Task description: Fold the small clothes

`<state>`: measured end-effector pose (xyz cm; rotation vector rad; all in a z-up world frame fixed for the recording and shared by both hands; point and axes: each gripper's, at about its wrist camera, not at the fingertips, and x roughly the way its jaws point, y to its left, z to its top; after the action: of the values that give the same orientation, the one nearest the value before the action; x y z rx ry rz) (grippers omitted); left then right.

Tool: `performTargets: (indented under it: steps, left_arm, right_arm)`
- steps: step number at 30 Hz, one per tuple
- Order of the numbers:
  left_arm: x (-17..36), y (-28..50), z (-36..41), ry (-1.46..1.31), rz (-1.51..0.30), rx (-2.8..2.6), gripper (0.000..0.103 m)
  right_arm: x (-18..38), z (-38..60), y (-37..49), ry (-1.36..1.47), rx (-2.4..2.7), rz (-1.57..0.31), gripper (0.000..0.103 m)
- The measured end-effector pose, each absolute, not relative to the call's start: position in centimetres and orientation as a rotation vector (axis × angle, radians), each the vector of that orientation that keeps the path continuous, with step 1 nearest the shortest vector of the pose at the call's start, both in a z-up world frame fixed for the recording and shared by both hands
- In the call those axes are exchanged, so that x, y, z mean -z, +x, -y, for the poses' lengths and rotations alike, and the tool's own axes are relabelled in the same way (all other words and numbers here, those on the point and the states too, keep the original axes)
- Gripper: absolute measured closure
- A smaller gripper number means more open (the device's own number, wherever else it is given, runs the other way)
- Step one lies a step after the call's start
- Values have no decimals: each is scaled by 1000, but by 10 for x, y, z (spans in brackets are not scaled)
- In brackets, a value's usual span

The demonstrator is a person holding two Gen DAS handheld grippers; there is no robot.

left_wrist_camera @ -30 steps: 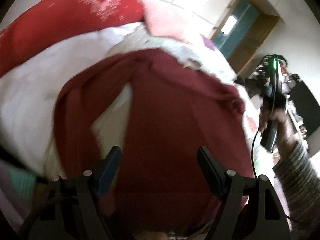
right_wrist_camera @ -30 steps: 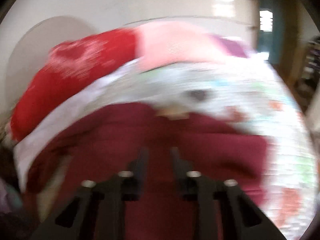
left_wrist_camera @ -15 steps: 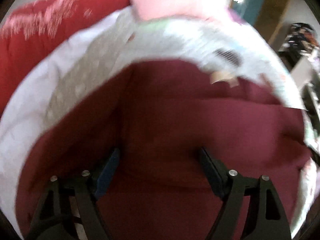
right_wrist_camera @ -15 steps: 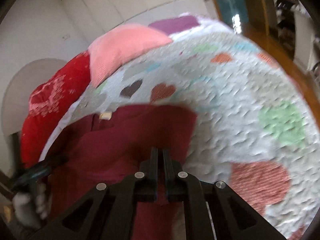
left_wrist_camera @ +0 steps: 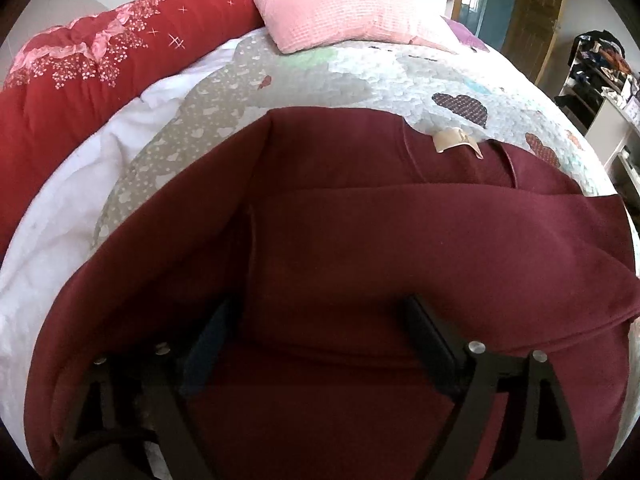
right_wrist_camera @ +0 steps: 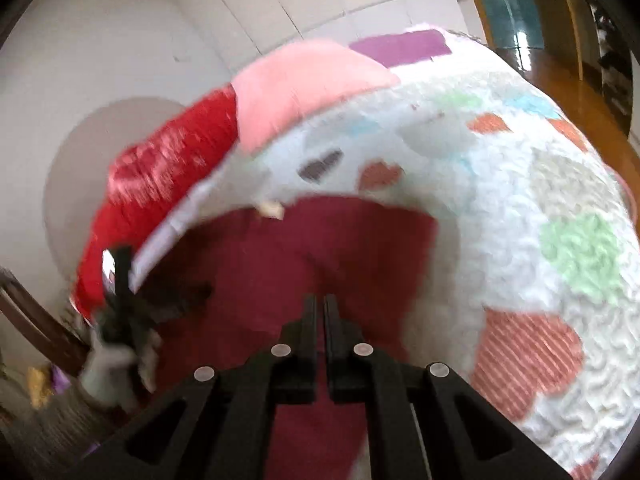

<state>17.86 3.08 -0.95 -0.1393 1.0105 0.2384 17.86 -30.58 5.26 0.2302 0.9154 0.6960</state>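
A maroon garment (left_wrist_camera: 360, 240) lies spread on the bed quilt (left_wrist_camera: 360, 68), its beige neck label (left_wrist_camera: 454, 140) at the far edge and one side folded over the middle. My left gripper (left_wrist_camera: 320, 312) is open, low over the garment's near part, fingers (left_wrist_camera: 208, 340) pressing into the cloth. In the right wrist view the same garment (right_wrist_camera: 320, 252) lies below my right gripper (right_wrist_camera: 319, 308), whose jaws are closed together above it with nothing seen between them. The left gripper (right_wrist_camera: 120, 304) and the hand holding it show at that view's left.
A pink pillow (left_wrist_camera: 340, 4) and a red embroidered duvet (left_wrist_camera: 100, 60) lie at the head of the bed. A white sheet (left_wrist_camera: 80, 200) shows on the left. A wooden door (left_wrist_camera: 532, 16) and cluttered shelves (left_wrist_camera: 600, 68) stand to the right. The quilt has coloured heart patches (right_wrist_camera: 576, 256).
My left gripper has dropped close to the garment and now rests on it. My right gripper has closed and swung out to the garment's right side.
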Motion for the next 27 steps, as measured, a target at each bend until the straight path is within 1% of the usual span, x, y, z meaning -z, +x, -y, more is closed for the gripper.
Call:
performTargets:
  steps: [3, 4, 5, 6, 7, 8, 9, 10, 11, 13, 15, 17, 18, 19, 22, 23, 24, 25, 27]
  left_arm:
    - [10, 177, -31, -134, -998, -232, 16]
    - [10, 176, -30, -131, -992, -231, 16]
    - [11, 176, -30, -129, -988, -229, 15]
    - [11, 176, -30, -127, -984, -227, 15]
    - [11, 175, -30, -124, -979, -225, 15]
    - [11, 175, -30, -123, -975, -225, 15]
    - [12, 175, -30, -122, -969, -226, 14]
    - [13, 175, -30, -121, -966, -227, 14]
    - [13, 174, -30, -121, -962, -229, 13]
    - [13, 173, -29, -116, -953, -235, 13]
    - [13, 173, -29, -117, -950, -235, 13]
    - [13, 173, -29, -119, -948, -233, 13]
    - [13, 172, -29, -119, -946, -232, 13]
    - [13, 172, -29, -118, -943, -231, 13]
    - [11, 168, -29, -120, -936, -219, 13]
    - [10, 165, -28, -116, -937, -218, 14]
    - [7, 159, -26, -100, -938, -220, 13]
    - [3, 152, -23, -84, -934, -222, 13]
    - [-5, 131, -14, -47, -948, -223, 14]
  right_arm:
    - [-32, 285, 201, 149, -655, -977, 99]
    - [-17, 287, 218, 135, -583, -1016, 100]
    - [-6, 292, 229, 134, -508, -1052, 100]
    - [6, 301, 238, 138, -413, -1087, 103]
    - [12, 314, 240, 193, -365, -1085, 103]
    - [9, 323, 234, 248, -348, -1060, 103]
    - [3, 327, 226, 237, -307, -1034, 103]
    - [-11, 325, 210, 183, -280, -964, 103]
    - [-20, 322, 200, 154, -303, -922, 97]
    - [-33, 316, 181, 137, -394, -871, 97]
    - [-31, 310, 171, 137, -466, -898, 97]
    - [-7, 302, 169, 65, -475, -1020, 97]
    - [2, 303, 168, 53, -472, -1041, 103]
    - [0, 313, 164, 106, -489, -1013, 103]
    - [-9, 333, 153, 190, -467, -1023, 103]
    - [-13, 331, 146, 159, -449, -1016, 103]
    - [-17, 329, 140, 108, -427, -1005, 99]
    - [-21, 325, 131, 25, -399, -987, 99]
    - [-26, 325, 119, -32, -399, -969, 99]
